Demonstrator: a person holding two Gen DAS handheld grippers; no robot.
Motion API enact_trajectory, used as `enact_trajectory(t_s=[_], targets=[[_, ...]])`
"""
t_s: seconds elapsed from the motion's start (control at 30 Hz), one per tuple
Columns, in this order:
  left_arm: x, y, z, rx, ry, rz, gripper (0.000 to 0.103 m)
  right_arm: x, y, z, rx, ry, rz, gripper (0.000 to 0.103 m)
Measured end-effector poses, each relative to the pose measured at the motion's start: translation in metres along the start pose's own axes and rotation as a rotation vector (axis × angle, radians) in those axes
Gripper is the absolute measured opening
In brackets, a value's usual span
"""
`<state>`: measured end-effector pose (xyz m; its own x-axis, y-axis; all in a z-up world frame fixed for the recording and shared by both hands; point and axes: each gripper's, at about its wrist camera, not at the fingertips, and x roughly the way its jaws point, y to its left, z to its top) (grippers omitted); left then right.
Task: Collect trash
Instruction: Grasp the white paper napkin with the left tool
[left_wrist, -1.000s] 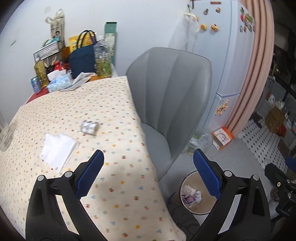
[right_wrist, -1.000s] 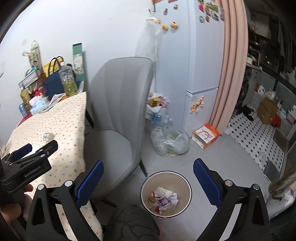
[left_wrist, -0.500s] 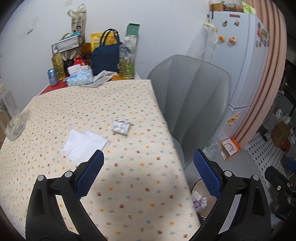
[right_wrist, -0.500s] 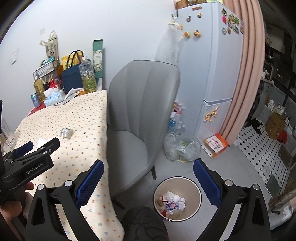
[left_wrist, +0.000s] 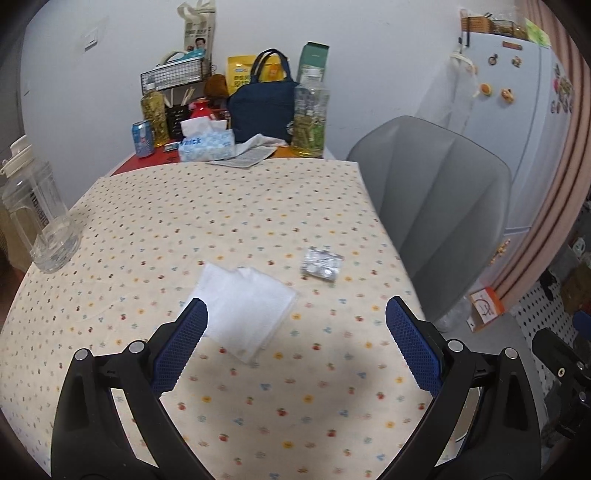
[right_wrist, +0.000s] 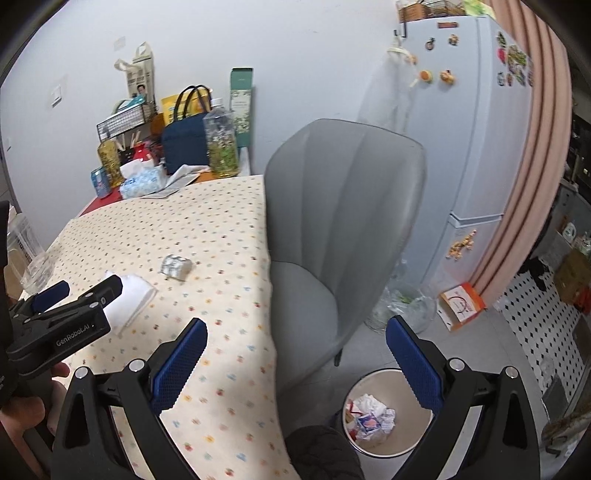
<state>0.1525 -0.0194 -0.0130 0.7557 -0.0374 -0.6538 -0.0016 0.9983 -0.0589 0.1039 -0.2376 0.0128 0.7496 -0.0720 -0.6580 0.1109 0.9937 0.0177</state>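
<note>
- Trash on the flower-dotted tablecloth (left_wrist: 258, 206): a flat white tissue (left_wrist: 245, 308) and, just to its right and apart from it, an emptied foil blister pack (left_wrist: 320, 263).
- Left gripper (left_wrist: 293, 334) hovers low over the table with its blue-padded jaws spread wide and holding nothing; the left pad (left_wrist: 181, 349) overlaps the tissue's near corner in the view, though contact cannot be told.
- Right gripper (right_wrist: 295, 354) is also spread wide and empty, hanging over the table's right edge and the floor beside it.
- Round waste bin (right_wrist: 388, 448) stands on the floor below the right gripper, next to the grey chair (right_wrist: 343, 221); crumpled paper and wrappers lie inside it.
- Far end of the table holds a navy tote bag (left_wrist: 262, 107), a tissue box (left_wrist: 207, 142), a soda can (left_wrist: 143, 138) and bottles of yellowish liquid.
- Clear empty jug (left_wrist: 40, 221) stands at the table's left edge.
- White fridge (right_wrist: 469, 140) with magnets stands behind the chair.
</note>
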Motion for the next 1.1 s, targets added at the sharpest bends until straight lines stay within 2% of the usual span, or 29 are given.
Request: enact_trajectory(t_s=[0.4, 0.83, 0.93, 1.0, 1.03, 1.07, 1.1], targets=[[0.043, 0.048, -0.004, -0.046, 0.087, 0.057, 0.096, 0.049, 0.05, 0.016, -0.038, 0.052, 0.053, 0.095], [0.102, 0.039, -0.01, 0.002, 0.222, 0.065, 0.096, 0.095, 0.072, 0.032, -0.057, 0.11, 0.074, 0.094], [0.117, 0.04, -0.011, 0.006, 0.259, 0.086, 0.086, 0.104, 0.073, 0.034, -0.057, 0.123, 0.074, 0.094], [0.116, 0.04, -0.009, 0.017, 0.24, 0.091, 0.079, 0.112, 0.075, 0.035, -0.059, 0.133, 0.075, 0.094], [0.115, 0.04, -0.007, 0.019, 0.233, 0.095, 0.064, 0.115, 0.076, 0.035, -0.06, 0.138, 0.076, 0.094], [0.114, 0.042, -0.004, 0.019, 0.227, 0.102, 0.044, 0.119, 0.078, 0.035, -0.062, 0.145, 0.078, 0.094], [0.115, 0.044, -0.001, 0.012, 0.226, 0.113, 0.03, 0.123, 0.081, 0.035, -0.065, 0.151, 0.082, 0.094]])
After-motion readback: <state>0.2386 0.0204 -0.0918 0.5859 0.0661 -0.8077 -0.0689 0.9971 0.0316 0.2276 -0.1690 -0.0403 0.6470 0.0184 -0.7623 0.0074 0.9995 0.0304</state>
